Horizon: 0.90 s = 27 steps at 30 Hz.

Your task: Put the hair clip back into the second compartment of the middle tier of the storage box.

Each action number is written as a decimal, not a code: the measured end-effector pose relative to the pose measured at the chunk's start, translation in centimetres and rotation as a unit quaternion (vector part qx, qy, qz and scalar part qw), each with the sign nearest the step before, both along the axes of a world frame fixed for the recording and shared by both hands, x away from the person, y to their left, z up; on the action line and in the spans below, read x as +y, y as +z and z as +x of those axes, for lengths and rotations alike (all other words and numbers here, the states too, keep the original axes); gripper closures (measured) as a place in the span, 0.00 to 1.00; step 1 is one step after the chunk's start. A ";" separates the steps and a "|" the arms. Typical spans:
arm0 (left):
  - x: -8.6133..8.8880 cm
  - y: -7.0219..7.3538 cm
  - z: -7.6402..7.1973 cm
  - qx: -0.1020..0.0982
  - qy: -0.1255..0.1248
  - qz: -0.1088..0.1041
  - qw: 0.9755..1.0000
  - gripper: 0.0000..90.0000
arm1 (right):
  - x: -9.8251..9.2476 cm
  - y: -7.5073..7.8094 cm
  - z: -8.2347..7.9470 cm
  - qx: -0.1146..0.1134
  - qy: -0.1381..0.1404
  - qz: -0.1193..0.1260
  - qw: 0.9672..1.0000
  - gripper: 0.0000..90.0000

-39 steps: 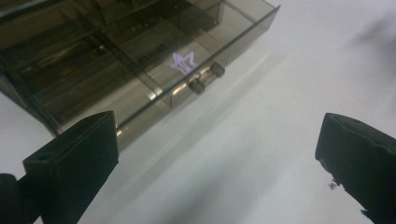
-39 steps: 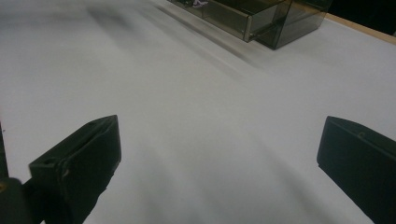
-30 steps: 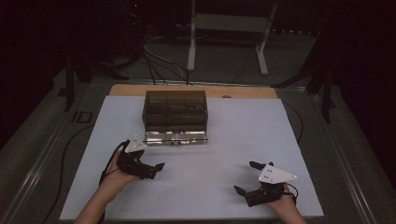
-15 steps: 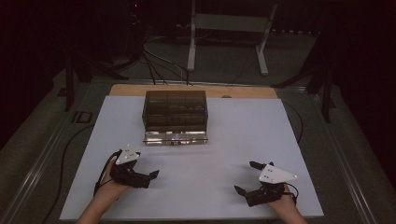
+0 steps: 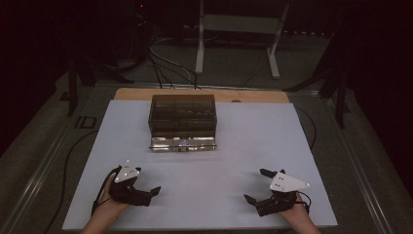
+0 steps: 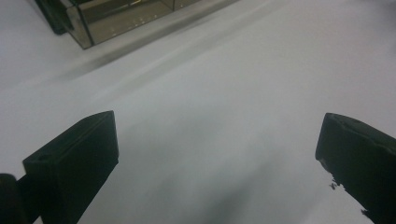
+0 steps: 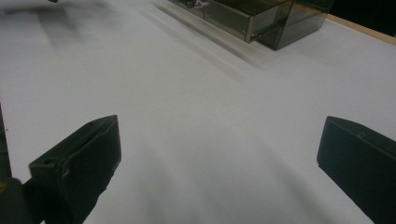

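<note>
Nearest the person, the left tool (image 5: 146, 191) and the right tool (image 5: 257, 187) rest low over the white surface (image 5: 204, 195) at its near edge, one toward each corner, well apart. Both have their jaws spread wide with nothing between them, as each gripper view confirms. Farther off, centred on the surface, stands the smoky drawer box (image 5: 182, 117), its long axis running across the table and a clear drawer (image 5: 183, 143) pulled out toward the person. It lies ahead and inward of both tools; the left one seems slightly nearer.
</note>
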<state>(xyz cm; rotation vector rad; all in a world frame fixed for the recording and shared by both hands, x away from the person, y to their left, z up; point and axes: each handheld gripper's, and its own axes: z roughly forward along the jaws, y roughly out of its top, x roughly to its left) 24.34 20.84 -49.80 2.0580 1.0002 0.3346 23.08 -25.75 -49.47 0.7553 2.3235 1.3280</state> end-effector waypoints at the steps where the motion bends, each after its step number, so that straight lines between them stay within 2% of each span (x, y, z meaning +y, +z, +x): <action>1: 0.1 0.0 -0.1 0.000 0.000 0.000 1.000 0.00 | 0.0 0.0 0.0 0.001 0.000 0.000 1.000 0.00; 3: 0.3 -0.1 -0.4 -0.001 0.004 -0.004 1.000 0.00 | 0.0 0.0 0.0 0.001 0.001 0.000 1.000 0.00; 9: 0.5 -0.3 -1.0 -0.004 0.003 0.006 1.000 0.00 | 0.0 0.0 0.0 0.000 0.002 -0.001 1.000 0.00; 15: 0.6 -0.4 -1.1 -0.013 0.007 0.007 1.000 0.00 | 0.1 0.0 0.0 0.000 0.004 -0.003 1.000 0.00; 27: 0.7 -0.5 -1.1 -0.012 0.009 0.005 1.000 0.00 | 0.2 0.0 0.0 0.000 0.006 -0.004 1.000 0.00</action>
